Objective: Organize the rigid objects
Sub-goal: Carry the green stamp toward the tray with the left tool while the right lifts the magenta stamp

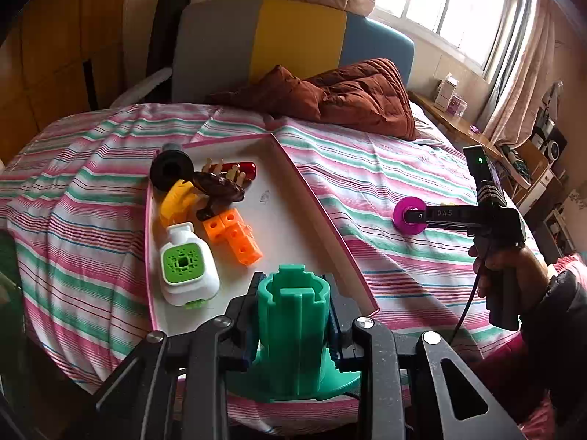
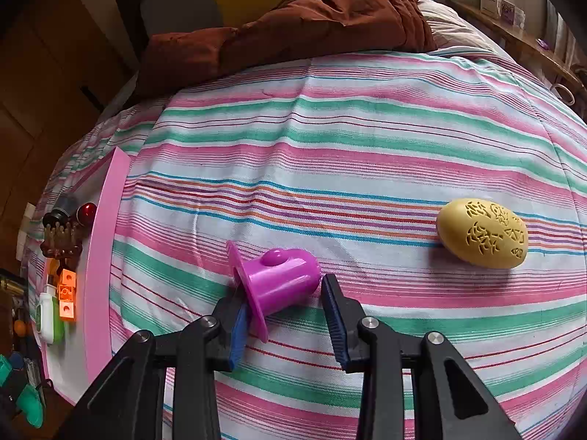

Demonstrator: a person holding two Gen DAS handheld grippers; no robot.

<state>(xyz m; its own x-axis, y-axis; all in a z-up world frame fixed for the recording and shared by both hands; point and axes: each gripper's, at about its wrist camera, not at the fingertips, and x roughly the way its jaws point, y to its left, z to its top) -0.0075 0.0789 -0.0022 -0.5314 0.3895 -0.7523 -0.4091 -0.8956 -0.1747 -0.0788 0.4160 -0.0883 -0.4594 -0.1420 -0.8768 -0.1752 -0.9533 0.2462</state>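
Observation:
My left gripper (image 1: 293, 282) is shut on an upright green flanged cylinder (image 1: 293, 322), held over the near end of a white tray with a pink rim (image 1: 323, 212). The tray holds a black tube (image 1: 170, 170), a brown toy (image 1: 220, 187), orange blocks (image 1: 234, 236) and a white-and-green device (image 1: 185, 264). A magenta flanged cap (image 2: 275, 280) lies on its side on the striped sheet. My right gripper (image 2: 280, 286) straddles it, jaws partly apart, with the flange by the left pad and the dome a sliver off the right pad. A yellow carved egg (image 2: 482, 233) lies to the right.
A brown quilt (image 1: 330, 99) is bunched at the head of the bed, before a grey, yellow and blue headboard (image 1: 293, 40). A cluttered wooden shelf (image 1: 458, 124) runs under the window at the right. The hand (image 1: 510, 275) holding the right gripper shows in the left wrist view.

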